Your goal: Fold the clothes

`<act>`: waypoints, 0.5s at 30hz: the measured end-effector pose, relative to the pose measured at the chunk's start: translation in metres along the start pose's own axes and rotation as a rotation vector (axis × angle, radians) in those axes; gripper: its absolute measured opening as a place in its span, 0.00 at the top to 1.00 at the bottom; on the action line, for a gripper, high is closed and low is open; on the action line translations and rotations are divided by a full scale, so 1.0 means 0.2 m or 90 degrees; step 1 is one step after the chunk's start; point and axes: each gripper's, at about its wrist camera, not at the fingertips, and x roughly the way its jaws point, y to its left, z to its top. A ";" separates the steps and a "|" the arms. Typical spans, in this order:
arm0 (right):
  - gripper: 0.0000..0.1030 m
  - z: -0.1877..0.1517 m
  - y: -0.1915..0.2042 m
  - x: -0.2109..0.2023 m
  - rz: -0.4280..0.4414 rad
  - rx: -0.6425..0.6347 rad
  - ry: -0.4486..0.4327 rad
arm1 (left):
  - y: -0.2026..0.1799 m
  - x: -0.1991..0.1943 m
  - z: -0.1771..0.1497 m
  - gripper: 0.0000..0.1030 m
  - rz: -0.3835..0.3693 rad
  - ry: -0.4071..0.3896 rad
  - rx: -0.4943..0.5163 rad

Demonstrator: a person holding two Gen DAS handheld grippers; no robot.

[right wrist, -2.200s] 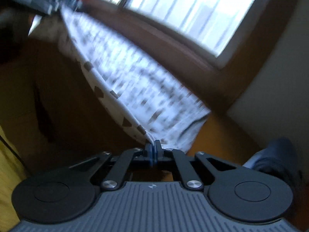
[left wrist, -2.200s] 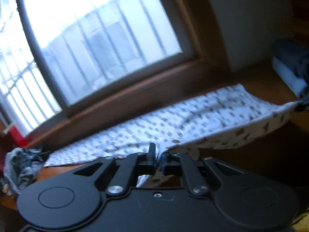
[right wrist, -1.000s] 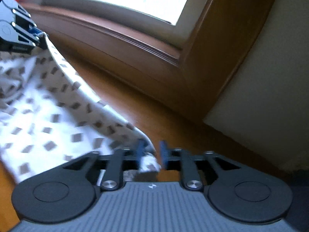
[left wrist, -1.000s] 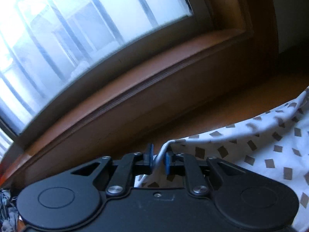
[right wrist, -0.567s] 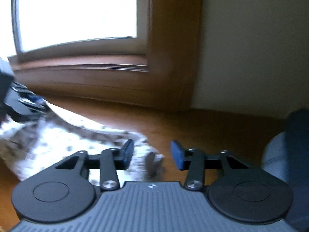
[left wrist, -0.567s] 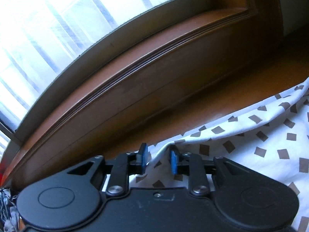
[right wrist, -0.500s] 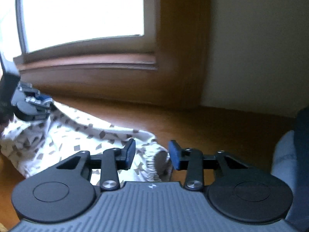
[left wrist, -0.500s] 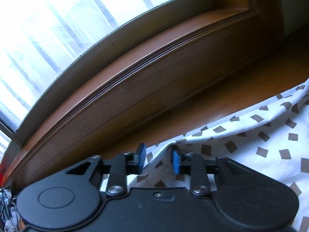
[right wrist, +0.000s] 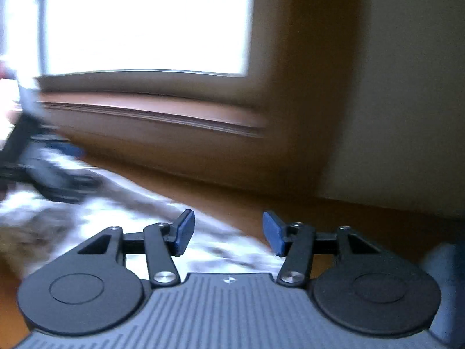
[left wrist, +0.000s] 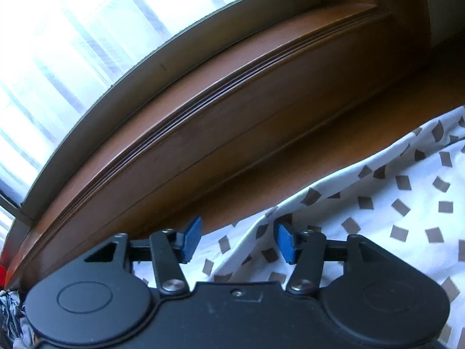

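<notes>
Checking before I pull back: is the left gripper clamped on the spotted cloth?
No, the left gripper is open, its blue fingers spread apart with the spotted cloth lying loose between them.

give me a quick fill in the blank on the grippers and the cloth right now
1. The left gripper has its fingers ____, gripping nothing.
2. The cloth is white with small ____ squares.
3. The cloth lies on a ____ surface below the window.
4. The right gripper has pads coloured ____.

Missing words: open; brown; wooden; blue
</notes>
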 end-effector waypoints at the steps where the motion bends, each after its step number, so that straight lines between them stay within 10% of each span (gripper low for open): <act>1: 0.47 0.00 0.00 0.05 0.043 0.008 0.018 | -0.01 -0.01 0.00 0.48 -0.006 -0.004 0.004; 7: 0.46 0.00 -0.05 0.42 0.088 0.059 0.102 | -0.05 -0.06 -0.01 0.41 -0.001 -0.029 0.048; 15: 0.26 -0.03 0.03 0.16 0.042 0.059 0.039 | 0.06 -0.25 -0.07 0.30 -0.059 -0.063 -0.038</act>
